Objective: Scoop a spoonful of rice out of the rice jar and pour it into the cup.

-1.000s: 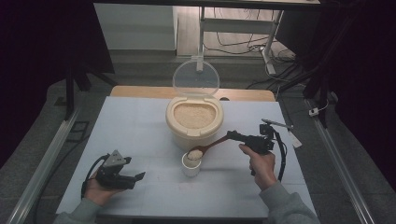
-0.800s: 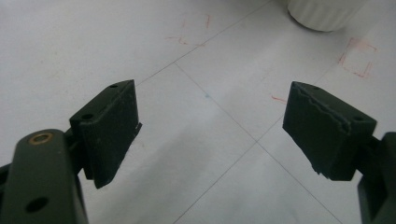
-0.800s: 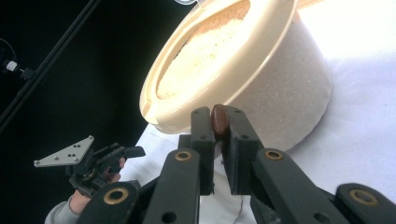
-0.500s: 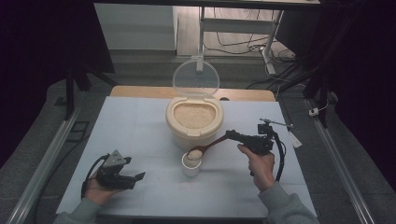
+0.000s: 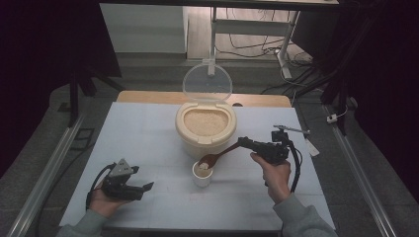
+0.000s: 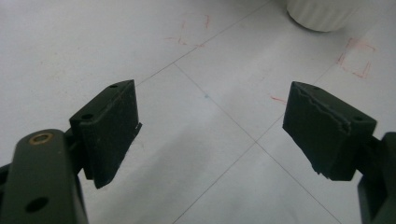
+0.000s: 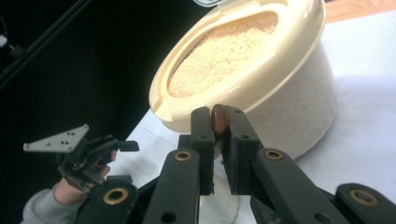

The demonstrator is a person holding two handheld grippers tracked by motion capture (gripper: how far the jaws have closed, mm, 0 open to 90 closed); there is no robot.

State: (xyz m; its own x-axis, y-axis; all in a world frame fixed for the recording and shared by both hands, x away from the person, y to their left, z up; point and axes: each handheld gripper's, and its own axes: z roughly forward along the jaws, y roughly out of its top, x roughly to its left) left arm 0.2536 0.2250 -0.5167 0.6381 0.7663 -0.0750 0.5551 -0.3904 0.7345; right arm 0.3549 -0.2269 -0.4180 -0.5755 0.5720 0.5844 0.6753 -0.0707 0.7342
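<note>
On the desk (image 5: 148,133), the right gripper (image 5: 242,142) has its jaws pressed together on the handle of a brown wooden spoon (image 5: 220,154). In the right gripper view the handle's end (image 7: 218,119) shows pinched between the two black jaws. The spoon slopes down from the gripper toward the person's left, and its bowl, carrying a little pale grain, sits right over the mouth of a small white cup (image 5: 201,174). Whether the bowl touches the rim cannot be told.

The cup stands near the middle of the desk, closer to the near edge, just in front of a cream container (image 5: 205,129) full of the same grain. The container's clear lid (image 5: 207,83) stands open and upright at its back, toward the far edge (the rice surface looks level and nearly up to the rim).

The left gripper (image 5: 132,187) rests low near the desk's near-left corner, held in the person's left hand (image 5: 101,200). Its jaws are spread wide with nothing between them. In the left gripper view they frame bare white desk surface with faint red pen marks (image 6: 356,58), and the cup's base (image 6: 322,14) shows at the top.
</note>
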